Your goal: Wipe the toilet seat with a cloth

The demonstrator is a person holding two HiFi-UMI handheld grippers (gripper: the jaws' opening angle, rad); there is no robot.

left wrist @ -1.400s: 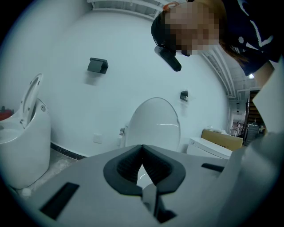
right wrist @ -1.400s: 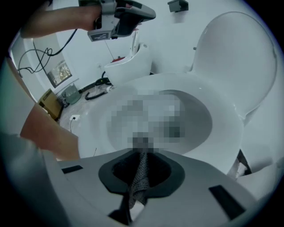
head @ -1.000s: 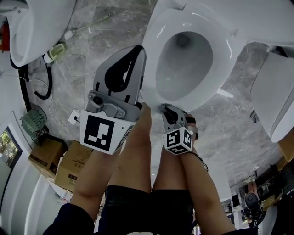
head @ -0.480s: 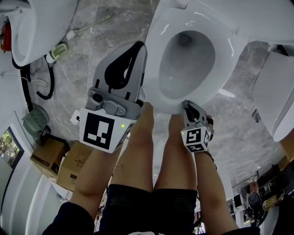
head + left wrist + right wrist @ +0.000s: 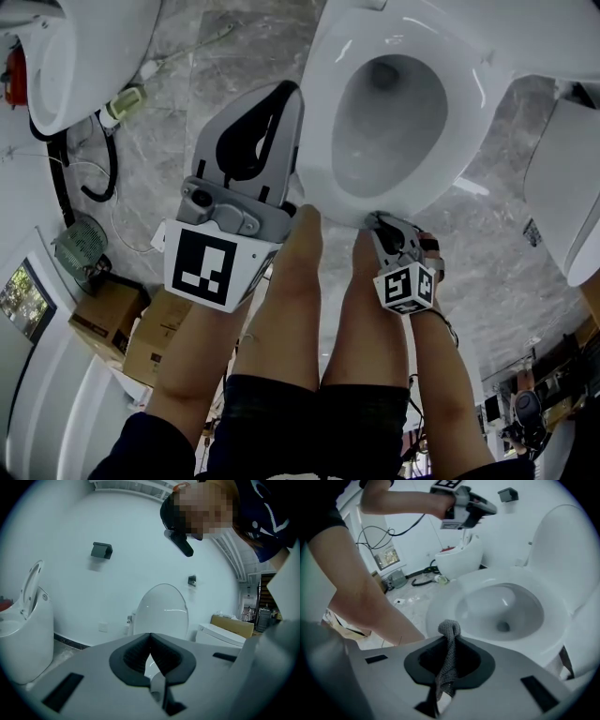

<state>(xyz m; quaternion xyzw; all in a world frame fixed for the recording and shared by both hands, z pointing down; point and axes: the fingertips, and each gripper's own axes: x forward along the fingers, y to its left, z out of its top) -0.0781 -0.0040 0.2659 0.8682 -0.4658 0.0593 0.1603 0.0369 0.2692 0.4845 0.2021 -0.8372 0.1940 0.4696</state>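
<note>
Grey cloth point(image 5: 449, 667) is pinched tight in the right gripper point(image 5: 379, 221), down at the front edge of the white toilet seat point(image 5: 319, 122). The left gripper point(image 5: 286, 94) is held beside the seat, its jaws pressed together with nothing in them.

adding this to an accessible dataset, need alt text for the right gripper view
The right gripper is shut on a grey cloth and points at the front rim of a white toilet seat. The person's bare leg is at the left, and the left gripper is held up above.
</note>
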